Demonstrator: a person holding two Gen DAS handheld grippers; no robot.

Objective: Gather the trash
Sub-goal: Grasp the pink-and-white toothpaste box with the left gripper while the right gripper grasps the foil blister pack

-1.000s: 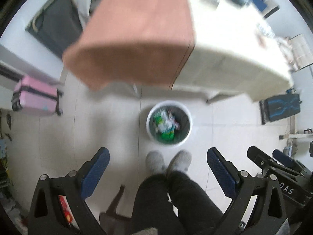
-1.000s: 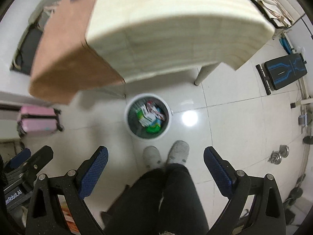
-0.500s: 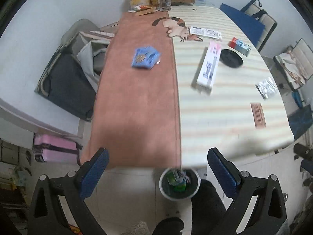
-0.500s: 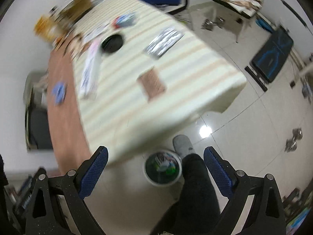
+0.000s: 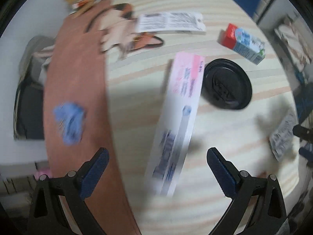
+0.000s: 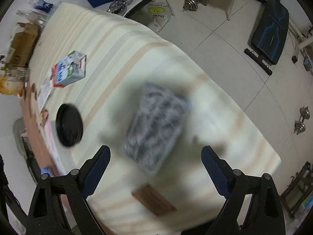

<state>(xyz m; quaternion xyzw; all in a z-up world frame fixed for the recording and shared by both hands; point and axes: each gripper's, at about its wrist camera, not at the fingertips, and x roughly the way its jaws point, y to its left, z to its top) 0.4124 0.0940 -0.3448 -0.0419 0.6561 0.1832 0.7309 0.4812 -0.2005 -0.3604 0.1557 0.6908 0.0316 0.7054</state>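
Both grippers hang over the table, pointing steeply down, and nothing is in either one. The left gripper (image 5: 157,156) has its jaws spread wide above the long pink-and-white toothpaste-style box (image 5: 177,123), which lies flat on the striped tablecloth (image 5: 225,133). The right gripper (image 6: 155,154) is wide too, its jaws just starting to close in, with the crinkly grey plastic packet (image 6: 156,125) below them and not yet touched.

The risk I see is the blur: everything under both tools is smeared, so a grab made now could land off-centre. That box is long and flat. Pinch it near one end and it may swing or slide out. The packet looks soft and slippery, so the pads could catch only a fold and drop it.

Around them, a black round lid (image 5: 227,84) sits right against the box's upper side, close enough to get nudged. A small red-and-blue carton (image 5: 242,43) lies further off, a white printed leaflet (image 5: 170,22) beyond it, a blue wrapper (image 5: 69,123) on the brown cloth, and a brown flat card (image 6: 153,199) near the table edge under the right gripper.
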